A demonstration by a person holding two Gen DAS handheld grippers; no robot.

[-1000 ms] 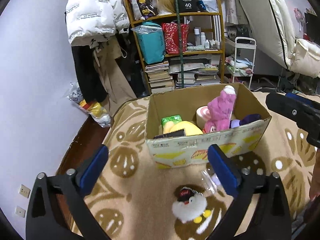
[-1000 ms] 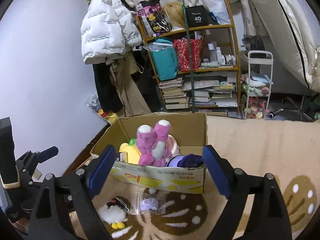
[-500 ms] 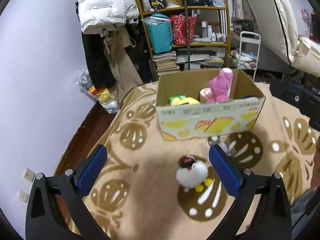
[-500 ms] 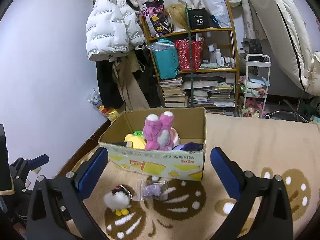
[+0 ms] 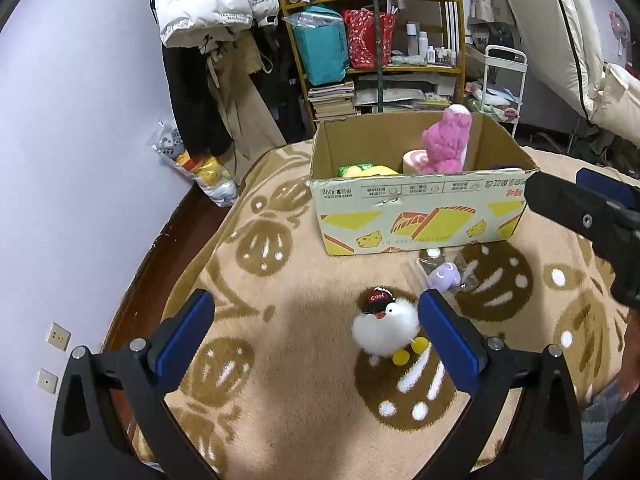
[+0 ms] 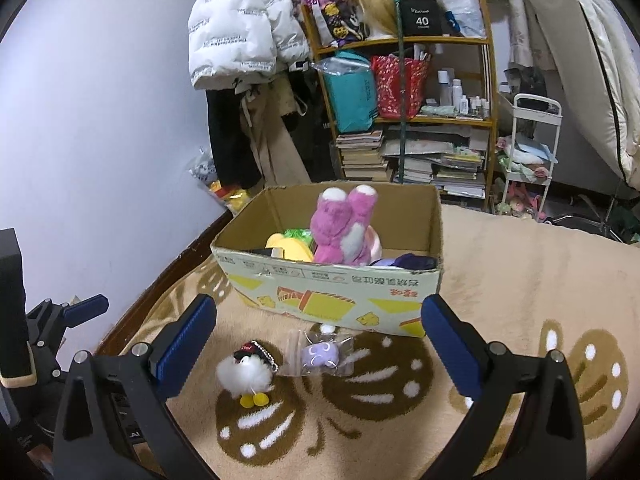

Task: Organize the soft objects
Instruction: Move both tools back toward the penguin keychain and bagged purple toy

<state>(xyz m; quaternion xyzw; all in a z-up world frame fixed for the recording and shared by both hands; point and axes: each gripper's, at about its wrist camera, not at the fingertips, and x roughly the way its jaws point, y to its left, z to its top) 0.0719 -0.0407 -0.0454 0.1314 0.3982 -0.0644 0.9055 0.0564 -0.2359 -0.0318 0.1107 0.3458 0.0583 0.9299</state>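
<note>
A cardboard box (image 5: 420, 216) (image 6: 332, 292) stands on the blanket and holds a pink plush (image 5: 444, 144) (image 6: 344, 228), a yellow plush (image 5: 372, 171) (image 6: 290, 248) and other soft things. A white fluffy chick with a black cap (image 5: 386, 326) (image 6: 244, 372) lies in front of the box. Beside it lies a purple plush in a clear bag (image 5: 444, 276) (image 6: 320, 354). My left gripper (image 5: 316, 332) is open and empty, above the chick. My right gripper (image 6: 316, 340) is open and empty, above both loose toys.
The beige blanket with brown prints (image 5: 260, 248) (image 6: 520, 280) covers the surface. Behind are a shelf with books and bags (image 5: 376, 52) (image 6: 412, 100), hanging coats (image 5: 208, 8), a white cart (image 6: 528, 160) and a bag of toys on the floor (image 5: 200, 164).
Both grippers have pulled back and up from the box. The box and the loose toys now look farther away. Both stay open and empty.
</note>
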